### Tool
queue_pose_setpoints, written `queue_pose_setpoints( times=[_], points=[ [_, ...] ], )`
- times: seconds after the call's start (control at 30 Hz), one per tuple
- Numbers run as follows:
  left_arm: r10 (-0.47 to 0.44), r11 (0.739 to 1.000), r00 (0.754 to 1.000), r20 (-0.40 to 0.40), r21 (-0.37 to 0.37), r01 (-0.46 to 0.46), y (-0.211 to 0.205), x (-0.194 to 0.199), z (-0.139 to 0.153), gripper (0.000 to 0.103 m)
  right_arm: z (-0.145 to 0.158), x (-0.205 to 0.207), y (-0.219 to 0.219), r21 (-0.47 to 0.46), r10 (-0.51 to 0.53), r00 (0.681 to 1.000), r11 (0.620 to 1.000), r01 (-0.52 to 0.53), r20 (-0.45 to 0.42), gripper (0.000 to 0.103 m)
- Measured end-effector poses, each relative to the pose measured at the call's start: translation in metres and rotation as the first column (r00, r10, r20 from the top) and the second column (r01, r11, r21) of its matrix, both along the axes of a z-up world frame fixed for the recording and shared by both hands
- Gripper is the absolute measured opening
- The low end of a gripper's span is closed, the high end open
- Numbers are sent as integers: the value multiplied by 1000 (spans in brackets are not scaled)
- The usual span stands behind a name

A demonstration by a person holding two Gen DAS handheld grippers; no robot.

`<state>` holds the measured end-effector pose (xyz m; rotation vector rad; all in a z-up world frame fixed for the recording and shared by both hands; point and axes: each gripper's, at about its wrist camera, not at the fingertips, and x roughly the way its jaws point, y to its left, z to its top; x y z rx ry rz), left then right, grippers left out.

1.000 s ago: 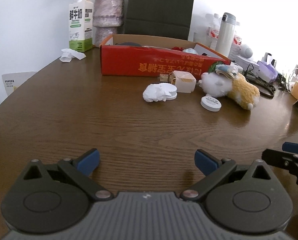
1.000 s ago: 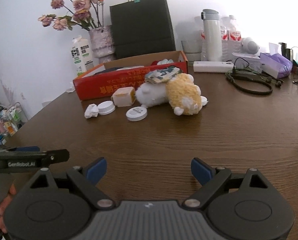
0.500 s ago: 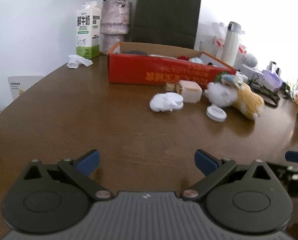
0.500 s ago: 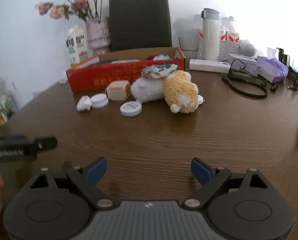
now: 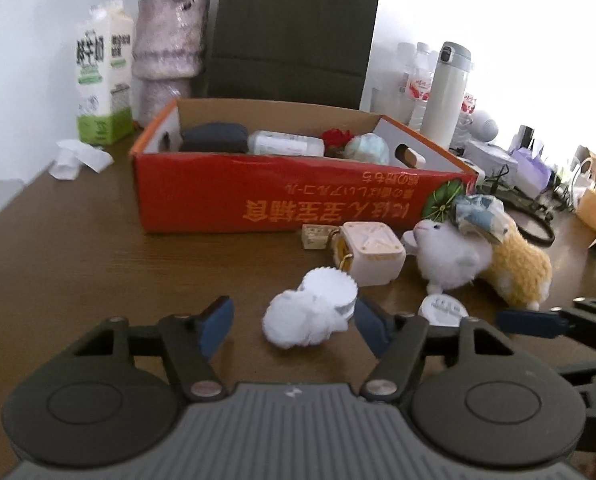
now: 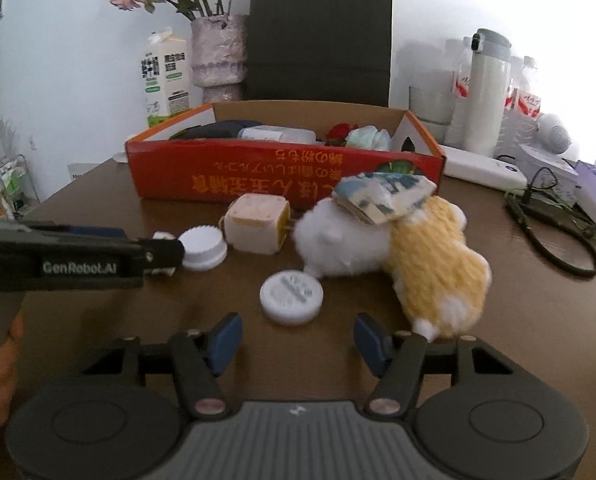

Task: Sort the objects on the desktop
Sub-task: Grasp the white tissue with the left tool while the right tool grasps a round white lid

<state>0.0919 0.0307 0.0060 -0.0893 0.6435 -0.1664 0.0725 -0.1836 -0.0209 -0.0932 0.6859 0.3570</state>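
Red box point(image 5: 257, 200) is already holding a dark pouch, a bottle and a few small things, so the sorting is partly done. Left tool point(image 5: 289, 326) is closing, jaws still apart, around the white wad point(image 5: 298, 318) in front of the box. Right tool point(image 6: 293, 338) is narrowing too, empty, just short of the white disc point(image 6: 291, 292). Cube point(image 6: 257, 224), cap point(image 6: 201, 246) and plush toys point(image 6: 398, 248) are still lying before the box.

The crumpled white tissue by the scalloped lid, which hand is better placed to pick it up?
Left. The left tool has the crumpled tissue between its closing fingers, while the right tool faces the round white disc.
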Motion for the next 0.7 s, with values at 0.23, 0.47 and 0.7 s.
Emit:
queue_pose_setpoints(
  times=[0.23, 0.47, 0.7],
  points=[
    [-16, 1000, 1000, -19, -16, 16, -1, 5, -8, 25, -6, 21, 10, 7, -30, 1000, 1000, 30, -3, 41],
    [32, 999, 999, 18, -9, -32, -1, -19, 4, 21, -3, 10, 8, 43, -2, 1000, 999, 2, -13, 38],
    [10, 1000, 994, 107, -9, -9, -21, -88, 34, 21, 20, -43, -6, 71, -17, 998, 997, 13, 54, 38]
  ],
)
